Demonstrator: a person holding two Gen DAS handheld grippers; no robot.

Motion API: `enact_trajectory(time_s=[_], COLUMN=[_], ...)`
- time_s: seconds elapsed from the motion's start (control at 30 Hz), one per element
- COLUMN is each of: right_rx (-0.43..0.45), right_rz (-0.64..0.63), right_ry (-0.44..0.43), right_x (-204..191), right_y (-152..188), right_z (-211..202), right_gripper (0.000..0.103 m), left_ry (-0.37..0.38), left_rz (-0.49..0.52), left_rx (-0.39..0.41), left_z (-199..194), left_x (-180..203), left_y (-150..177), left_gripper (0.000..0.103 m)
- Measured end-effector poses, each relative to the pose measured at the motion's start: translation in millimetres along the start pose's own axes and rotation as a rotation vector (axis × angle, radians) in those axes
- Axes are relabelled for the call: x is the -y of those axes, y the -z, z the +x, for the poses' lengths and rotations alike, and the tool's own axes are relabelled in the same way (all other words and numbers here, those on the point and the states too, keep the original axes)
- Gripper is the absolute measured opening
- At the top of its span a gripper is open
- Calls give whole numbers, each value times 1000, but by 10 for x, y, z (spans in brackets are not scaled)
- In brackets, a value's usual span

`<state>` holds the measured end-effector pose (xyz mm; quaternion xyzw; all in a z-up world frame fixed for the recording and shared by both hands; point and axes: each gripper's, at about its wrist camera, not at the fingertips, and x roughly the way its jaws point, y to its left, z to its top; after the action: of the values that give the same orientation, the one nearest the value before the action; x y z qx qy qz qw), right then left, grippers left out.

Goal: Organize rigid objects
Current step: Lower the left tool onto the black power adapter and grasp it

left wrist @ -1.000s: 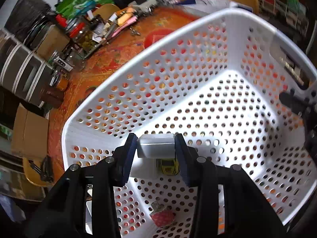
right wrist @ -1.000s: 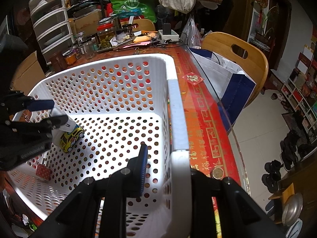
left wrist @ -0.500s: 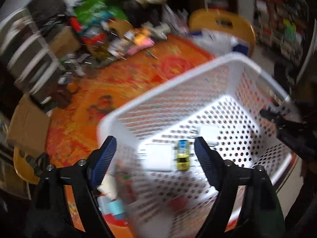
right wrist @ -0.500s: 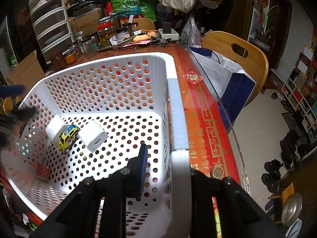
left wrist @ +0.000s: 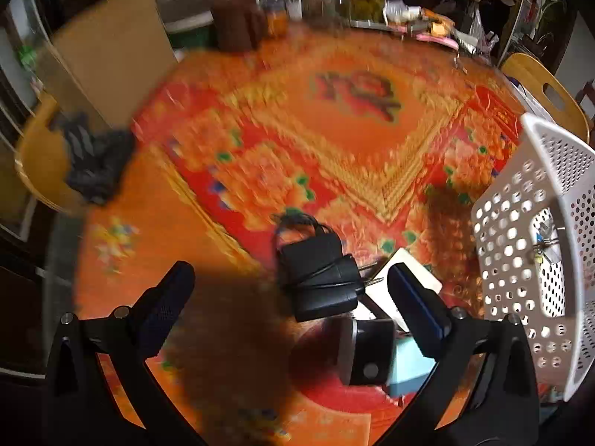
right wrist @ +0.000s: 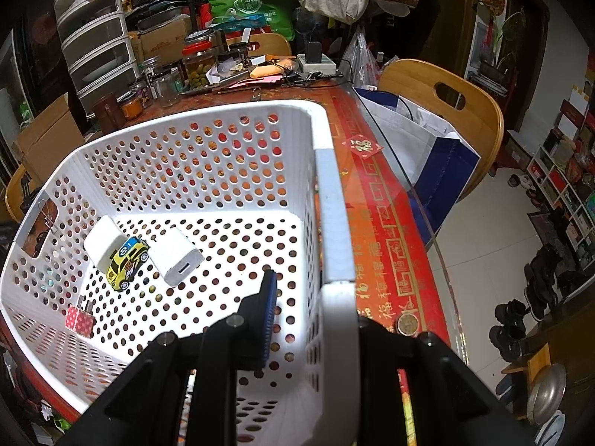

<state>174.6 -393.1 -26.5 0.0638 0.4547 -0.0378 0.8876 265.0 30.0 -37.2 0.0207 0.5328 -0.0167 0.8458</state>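
Basket (right wrist: 208,156) has two white chargers (right wrist: 176,256) and a toy car (right wrist: 126,262) inside; right gripper (right wrist: 316,293) clamps its rim, left gripper (left wrist: 290,290) hangs wide apart over a black adapter (left wrist: 319,282) on the tabletop (left wrist: 334,130).

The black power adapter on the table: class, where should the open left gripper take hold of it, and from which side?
Probably grip the black power adapter across its blocky body, coming from above with the left gripper, avoiding the cord looped over it.

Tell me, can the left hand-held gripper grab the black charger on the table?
Probably yes. The left hand-held gripper is open, and the black charger lies uncovered between its fingers; only its cord might snag.
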Motion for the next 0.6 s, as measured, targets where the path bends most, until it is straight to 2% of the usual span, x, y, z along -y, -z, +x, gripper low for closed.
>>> enact_trajectory(time_s=[0.17,0.3,0.47,0.57,0.6], right_rx=[-6,-6,-5,-5,-4], right_rz=[0,0,-2,-6,-6], right_ry=[10,12,10,9,9], right_x=[1,-5,-15,-24,-26], right_y=[-8,-17,-23,-22,-21], right_z=[7,12,14,15,16], right_gripper=[21,21,21,21,21], left_ry=[51,79,41,-7,-19], left_rz=[-90,-141,-190,-186,-184], left_rx=[-57,-77,-99,-90,-85], left_z=[315,538,702,694,682], left_x=[-172,-161,-161,-126,-108], left_y=[4,-63,-94,-77,-67], left_gripper=[102,102,96,93,88])
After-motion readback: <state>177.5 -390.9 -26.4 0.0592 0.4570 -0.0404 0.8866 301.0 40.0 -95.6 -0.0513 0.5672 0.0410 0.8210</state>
